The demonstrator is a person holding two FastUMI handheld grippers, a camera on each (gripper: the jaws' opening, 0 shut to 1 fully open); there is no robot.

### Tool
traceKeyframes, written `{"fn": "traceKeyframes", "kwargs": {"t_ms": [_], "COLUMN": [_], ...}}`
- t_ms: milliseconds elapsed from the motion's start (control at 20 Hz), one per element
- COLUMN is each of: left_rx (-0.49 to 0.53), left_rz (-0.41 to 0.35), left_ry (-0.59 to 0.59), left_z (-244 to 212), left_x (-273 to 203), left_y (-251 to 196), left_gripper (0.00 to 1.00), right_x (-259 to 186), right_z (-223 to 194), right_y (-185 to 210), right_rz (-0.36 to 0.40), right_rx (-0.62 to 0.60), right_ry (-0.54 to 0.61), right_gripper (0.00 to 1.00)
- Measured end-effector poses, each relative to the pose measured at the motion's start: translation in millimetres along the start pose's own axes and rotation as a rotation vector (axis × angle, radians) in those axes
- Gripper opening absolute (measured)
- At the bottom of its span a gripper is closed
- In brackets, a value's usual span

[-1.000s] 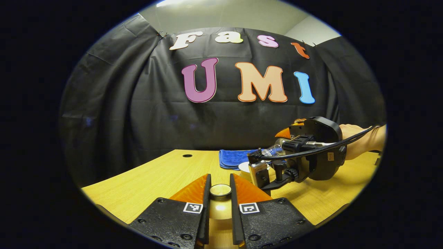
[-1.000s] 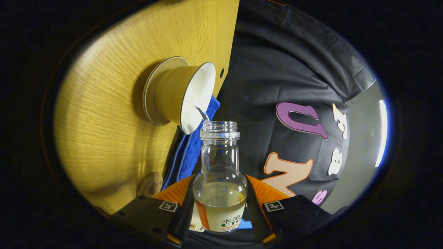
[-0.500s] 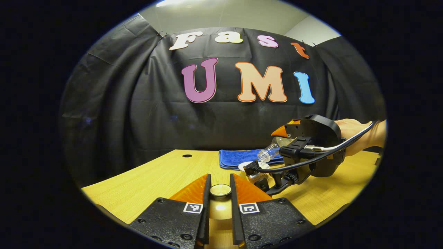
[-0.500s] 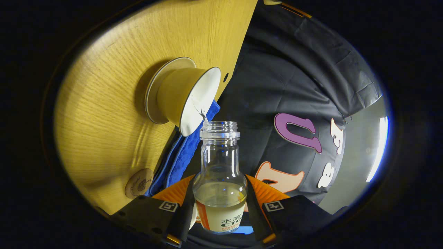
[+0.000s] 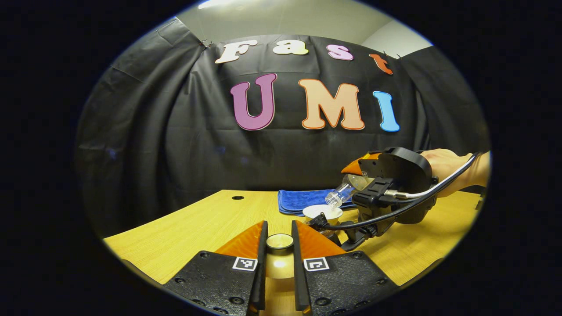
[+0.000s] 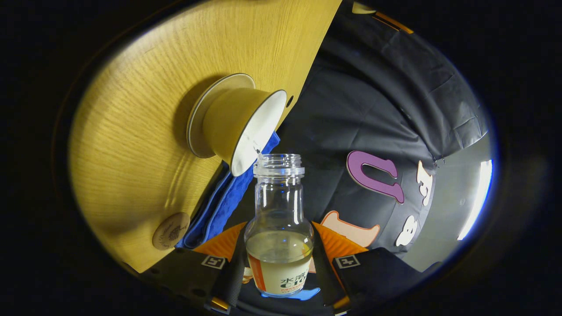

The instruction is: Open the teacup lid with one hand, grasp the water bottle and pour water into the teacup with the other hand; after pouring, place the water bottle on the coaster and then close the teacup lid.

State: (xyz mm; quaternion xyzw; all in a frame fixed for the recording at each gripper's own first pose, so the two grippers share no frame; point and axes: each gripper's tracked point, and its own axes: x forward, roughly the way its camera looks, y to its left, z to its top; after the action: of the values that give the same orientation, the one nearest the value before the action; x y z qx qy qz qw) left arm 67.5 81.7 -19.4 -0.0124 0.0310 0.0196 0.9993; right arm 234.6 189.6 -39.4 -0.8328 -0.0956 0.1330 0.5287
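Water bottle (image 6: 279, 228) is clamped between both fingers of the right tongs (image 6: 278, 267), tipped over with its open mouth right at the rim of the teacup (image 6: 239, 127). Some liquid sits low in the bottle, near the label. From the left gripper view you can see that same bottle (image 5: 344, 190) angled down toward the cup (image 5: 322, 213), with the right tongs (image 5: 358, 175) and a hand (image 5: 448, 169) behind it on the right side of the scene.

Teacup has no lid on and sits on a saucer (image 6: 206, 114) on the wooden tabletop (image 6: 145, 131). Just behind it, toward the far wall, there's a folded blue cloth (image 6: 224, 202). A round coaster (image 6: 171, 230) lies on the tabletop a bit apart from the cup, nothing on it.

Left tongs (image 5: 279, 245) are nearly closed around the teacup lid (image 5: 279, 241), both fingers pressing on its knob, held low over the near part of the tabletop (image 5: 210, 224), left of the cup. The blue cloth (image 5: 298, 199) shows there too, at the far edge.
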Motion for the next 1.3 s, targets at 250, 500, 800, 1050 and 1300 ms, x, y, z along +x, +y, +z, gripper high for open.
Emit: {"fn": "traceKeyframes", "kwargs": {"t_ms": [250,500,800,1050,1300], "left_rx": [0.000,0.000,0.002,0.003,0.002], "left_rz": [-0.001,0.001,0.024,0.046,0.043], "left_ry": [0.000,-0.001,-0.001,0.000,0.001], "left_z": [0,0,0,0,-1], "left_x": [0,0,0,0,1], "left_y": [0,1,7,13,12], "left_gripper": [0.24,0.24,0.23,0.24,0.24], "right_x": [-1,1,1,1,2], "right_z": [-1,-1,-1,-10,-34], "right_y": [-2,-4,3,7,16], "right_rz": [-0.002,-0.001,0.021,0.069,0.126], "right_rx": [-0.013,-0.017,0.176,0.415,0.779], "right_ry": [0.000,0.001,-0.002,0.022,0.066], "right_gripper": [0.75,0.75,0.74,0.75,0.76]}}
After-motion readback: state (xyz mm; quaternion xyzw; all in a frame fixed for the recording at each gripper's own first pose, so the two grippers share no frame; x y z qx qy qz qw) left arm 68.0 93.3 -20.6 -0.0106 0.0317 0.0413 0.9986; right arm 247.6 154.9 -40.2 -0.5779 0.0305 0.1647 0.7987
